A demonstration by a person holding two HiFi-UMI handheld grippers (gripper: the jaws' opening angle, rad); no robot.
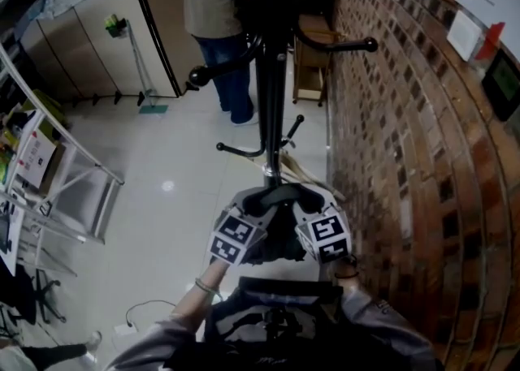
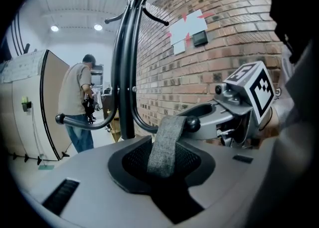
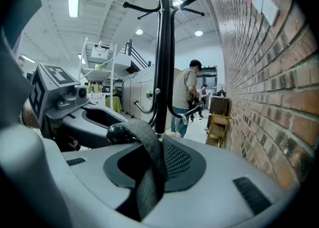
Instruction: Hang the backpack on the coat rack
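The black coat rack point(image 1: 270, 101) stands right in front of me, next to the brick wall. Both grippers are close together at one of its low hooks. A grey backpack strap point(image 2: 167, 144) rises out from between the left gripper's point(image 2: 164, 172) jaws and loops over the hook's ball end point(image 2: 192, 122). The same strap point(image 3: 149, 157) runs from the right gripper point(image 3: 144, 182) over that ball point(image 3: 117, 132). Each gripper looks shut on the strap. The dark backpack point(image 1: 276, 312) hangs low against my chest, below the marker cubes point(image 1: 236, 238).
A brick wall point(image 1: 406, 158) runs along the right. A person point(image 1: 219, 20) stands behind the rack near a wooden shelf point(image 1: 313, 69). A white metal frame point(image 1: 65, 174) and cabinets point(image 1: 89, 45) are at the left, with pale tiled floor point(image 1: 179, 174) between.
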